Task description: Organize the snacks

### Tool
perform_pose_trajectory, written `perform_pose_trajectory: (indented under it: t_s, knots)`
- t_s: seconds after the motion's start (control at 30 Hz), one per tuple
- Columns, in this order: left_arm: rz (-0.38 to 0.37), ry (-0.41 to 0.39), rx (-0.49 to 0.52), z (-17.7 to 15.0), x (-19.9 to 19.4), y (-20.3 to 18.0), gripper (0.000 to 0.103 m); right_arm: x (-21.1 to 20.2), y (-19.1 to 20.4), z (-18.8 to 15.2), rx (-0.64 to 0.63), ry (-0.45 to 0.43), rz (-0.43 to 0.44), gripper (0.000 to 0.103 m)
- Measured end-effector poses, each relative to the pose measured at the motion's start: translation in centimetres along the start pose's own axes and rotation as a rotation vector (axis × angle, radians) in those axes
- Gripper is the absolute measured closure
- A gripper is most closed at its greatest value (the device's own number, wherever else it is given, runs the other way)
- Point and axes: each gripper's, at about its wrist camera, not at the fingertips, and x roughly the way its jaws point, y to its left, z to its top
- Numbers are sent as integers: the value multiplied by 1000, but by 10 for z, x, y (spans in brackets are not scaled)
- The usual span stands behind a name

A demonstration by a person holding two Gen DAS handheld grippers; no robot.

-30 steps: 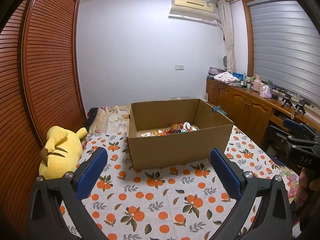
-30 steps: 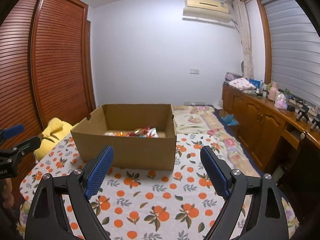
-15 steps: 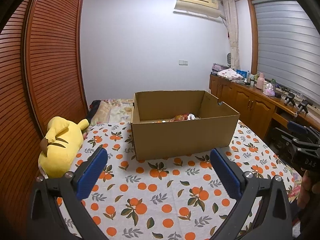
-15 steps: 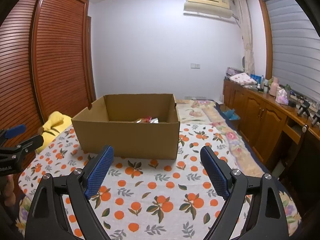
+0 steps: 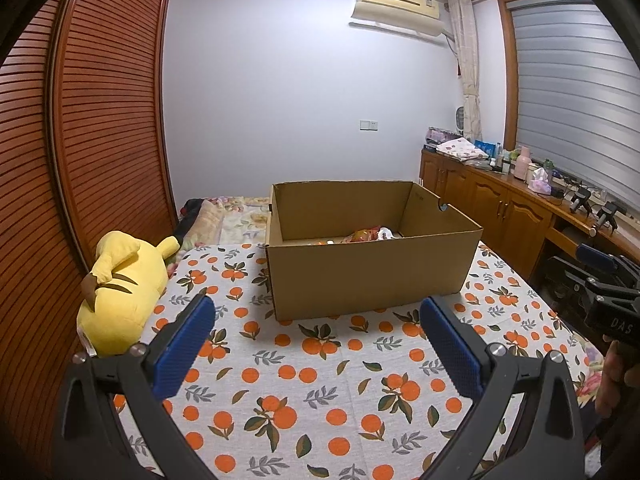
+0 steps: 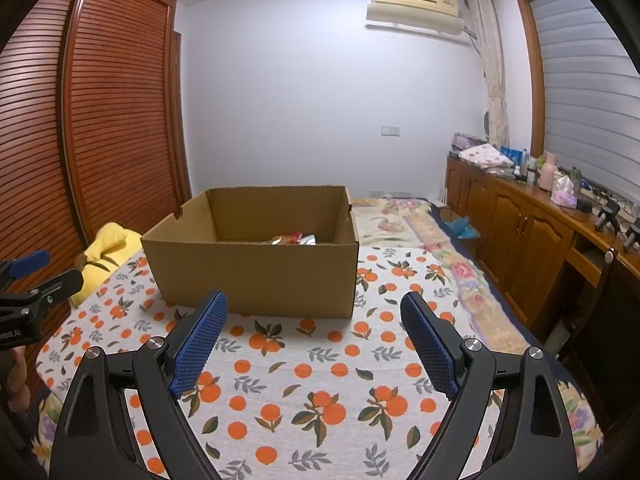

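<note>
An open cardboard box (image 5: 368, 276) (image 6: 256, 276) stands on the bed's orange-print cover (image 5: 280, 360) (image 6: 304, 368). Snack packets (image 5: 368, 235) (image 6: 294, 239) peek over its front wall; most of the contents are hidden. My left gripper (image 5: 314, 310) hovers open over the cover, short of the box, with nothing between its blue pads (image 5: 182, 346). My right gripper (image 6: 314, 306) is likewise open and empty before the box. Each gripper shows at the edge of the other's view, the right gripper (image 5: 600, 276) and the left gripper (image 6: 36, 276), each held by a hand.
A yellow plush toy (image 5: 120, 292) (image 6: 108, 244) lies at the bed's left edge beside slatted wardrobe doors (image 5: 80, 140). Wooden cabinets (image 6: 520, 232) with bottles and small items line the right wall. A floral blanket (image 6: 400, 216) covers the bed behind the box.
Both views have dropped lower, so the box's front wall now hides more of the snacks inside. Both grippers stay open and empty.
</note>
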Motion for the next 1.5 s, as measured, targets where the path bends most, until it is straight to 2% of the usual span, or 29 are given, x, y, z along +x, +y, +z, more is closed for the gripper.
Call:
perform_pose_trajectory:
  t_s: [1.5]
  knots:
    - [-3, 1, 4, -6, -1, -2, 0, 3, 2, -5, 7, 9, 14, 13]
